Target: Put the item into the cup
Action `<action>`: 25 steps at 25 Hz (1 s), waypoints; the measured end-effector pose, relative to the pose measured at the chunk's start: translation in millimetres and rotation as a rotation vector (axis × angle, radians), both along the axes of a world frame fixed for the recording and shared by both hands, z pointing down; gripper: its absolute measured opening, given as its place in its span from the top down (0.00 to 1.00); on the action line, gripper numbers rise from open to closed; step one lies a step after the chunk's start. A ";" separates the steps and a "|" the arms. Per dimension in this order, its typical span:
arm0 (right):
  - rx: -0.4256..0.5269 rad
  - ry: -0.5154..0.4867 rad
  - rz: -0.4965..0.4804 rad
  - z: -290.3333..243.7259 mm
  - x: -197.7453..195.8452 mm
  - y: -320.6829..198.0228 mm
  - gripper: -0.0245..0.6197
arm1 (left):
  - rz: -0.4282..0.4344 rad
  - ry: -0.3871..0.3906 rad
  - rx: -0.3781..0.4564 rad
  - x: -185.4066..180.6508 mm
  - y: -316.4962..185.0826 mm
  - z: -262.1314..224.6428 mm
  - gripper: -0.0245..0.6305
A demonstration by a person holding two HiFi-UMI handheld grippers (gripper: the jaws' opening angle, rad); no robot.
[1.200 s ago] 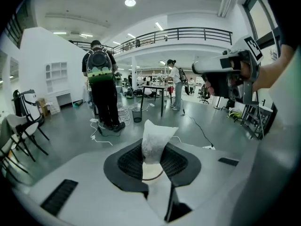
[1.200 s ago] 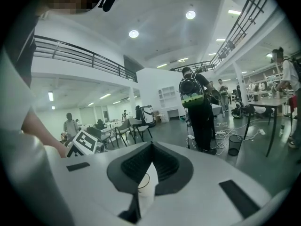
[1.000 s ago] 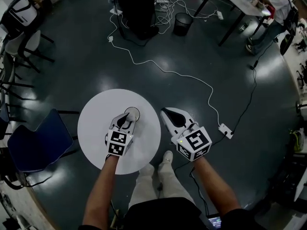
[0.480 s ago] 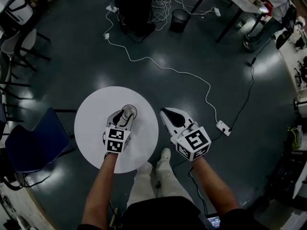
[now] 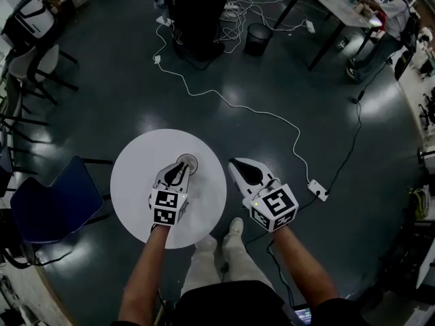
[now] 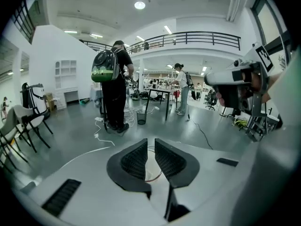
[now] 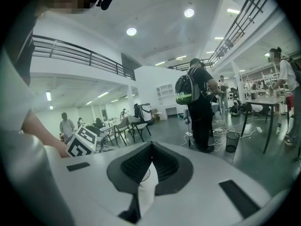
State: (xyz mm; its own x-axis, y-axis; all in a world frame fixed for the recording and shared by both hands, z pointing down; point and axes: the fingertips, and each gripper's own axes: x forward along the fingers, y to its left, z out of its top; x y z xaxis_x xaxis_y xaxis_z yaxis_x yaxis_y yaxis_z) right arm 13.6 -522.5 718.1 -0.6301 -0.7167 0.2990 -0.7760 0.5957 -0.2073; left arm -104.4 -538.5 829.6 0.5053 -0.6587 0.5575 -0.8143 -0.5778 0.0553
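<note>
White tabletop (image 5: 136, 182): left tool (image 5: 181, 170) closing, empty

The white left gripper (image 5: 181, 170) extends from a bare forearm (image 5: 145, 272), jaws closing, nothing between them; the white right gripper (image 5: 234, 163) has its jaws together.

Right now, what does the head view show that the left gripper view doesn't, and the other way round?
Only the head view: the whole round white table, the blue chair beside it and the person's shoes.

Only the left gripper view: the narrow gap between the left gripper jaws, which are closing with nothing gripped, and the balcony railing overhead.

Both: the cup just ahead of those jaws, the black bin and the right gripper.
</note>
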 end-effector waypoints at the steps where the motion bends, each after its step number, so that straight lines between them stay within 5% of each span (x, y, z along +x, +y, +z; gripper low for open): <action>1: 0.001 -0.001 -0.001 -2.9 -0.3 1.3 0.94 | 0.004 0.005 0.013 1.3 0.8 -6.5 0.87; 25: 0.118 -0.028 -0.085 -139.8 -13.5 49.0 0.94 | -0.095 0.195 0.199 -1.7 73.6 -212.5 0.94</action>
